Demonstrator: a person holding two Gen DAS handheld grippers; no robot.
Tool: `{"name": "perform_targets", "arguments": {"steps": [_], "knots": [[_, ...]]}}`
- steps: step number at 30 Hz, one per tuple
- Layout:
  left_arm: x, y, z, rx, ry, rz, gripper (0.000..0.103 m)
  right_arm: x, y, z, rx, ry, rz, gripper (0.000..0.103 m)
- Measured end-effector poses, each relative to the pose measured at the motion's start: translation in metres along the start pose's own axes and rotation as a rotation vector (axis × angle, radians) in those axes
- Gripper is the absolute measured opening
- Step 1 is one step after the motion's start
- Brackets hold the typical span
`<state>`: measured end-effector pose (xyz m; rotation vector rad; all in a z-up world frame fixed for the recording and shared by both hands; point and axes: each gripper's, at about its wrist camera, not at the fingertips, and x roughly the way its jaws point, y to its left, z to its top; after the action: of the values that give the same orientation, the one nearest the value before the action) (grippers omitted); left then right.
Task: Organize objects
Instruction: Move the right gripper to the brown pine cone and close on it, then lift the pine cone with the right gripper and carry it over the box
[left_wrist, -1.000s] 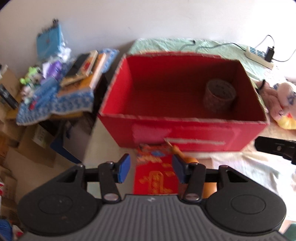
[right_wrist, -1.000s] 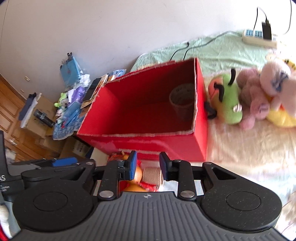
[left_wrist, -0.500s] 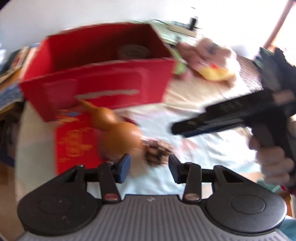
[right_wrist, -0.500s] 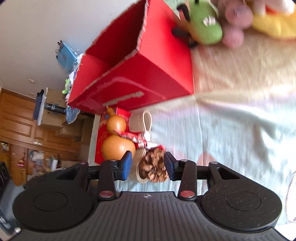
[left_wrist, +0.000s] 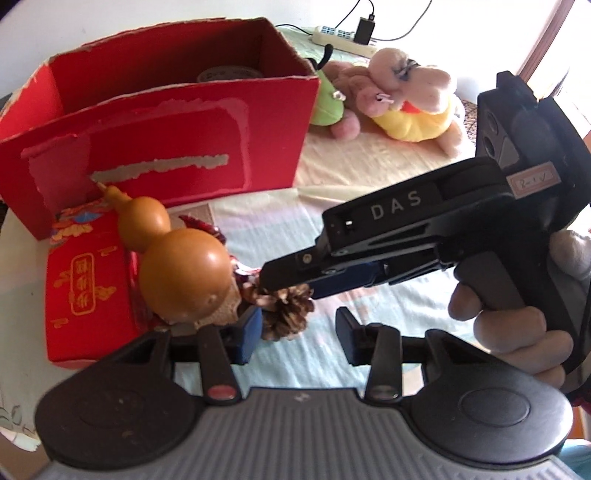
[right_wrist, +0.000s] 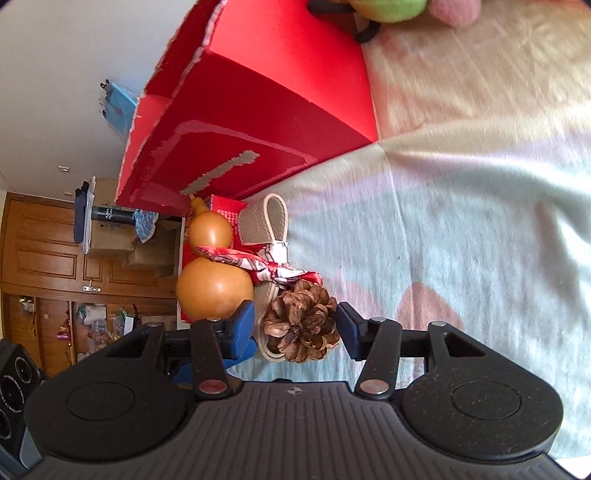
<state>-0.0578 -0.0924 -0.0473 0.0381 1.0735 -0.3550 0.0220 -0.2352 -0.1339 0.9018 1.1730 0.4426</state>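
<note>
Pine cone (right_wrist: 301, 325) lies on the bed beside the gourd (right_wrist: 214, 288), between the spread fingers of the right hand-held gripper (right_wrist: 295, 332), ungrasped. Light, stiff, brittle-scaled; I'd pinch gently across its widest part. The left hand-held gripper (left_wrist: 298, 328) hangs released too.

This was a lived-in home, likely a bedroom. Soft plush toys (left_wrist: 402, 99) lay on a surface spread with pale cloth (right_wrist: 480, 184), and a white power strip (left_wrist: 340, 37) with a plugged-in charger sat near the plain wall. To one side stood panelled wooden cabinets (right_wrist: 40, 258), stacked cardboard boxes (right_wrist: 110, 240) and shelves crowded with household clutter.
</note>
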Motion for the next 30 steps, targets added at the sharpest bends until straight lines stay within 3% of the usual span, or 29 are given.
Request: {"name": "perform_targets", "arguments": {"steps": [9, 18, 24, 30], "knots": [[0.011, -0.005, 0.005, 0.003, -0.006, 0.005, 0.044, -0.007, -0.019, -0.001, 0.070, 0.017, 0.030, 0.049], [-0.007, -0.020, 0.022, 0.028, -0.070, -0.088, 0.041, -0.048, -0.014, -0.001, 0.083, -0.068, 0.003, 0.049], [-0.044, -0.025, 0.057, 0.040, -0.202, -0.173, 0.041, -0.101, 0.025, 0.015, -0.006, -0.174, -0.012, 0.049], [-0.080, -0.007, 0.099, 0.045, -0.340, -0.224, 0.041, -0.122, 0.101, 0.053, -0.198, -0.236, -0.081, 0.049]]}}
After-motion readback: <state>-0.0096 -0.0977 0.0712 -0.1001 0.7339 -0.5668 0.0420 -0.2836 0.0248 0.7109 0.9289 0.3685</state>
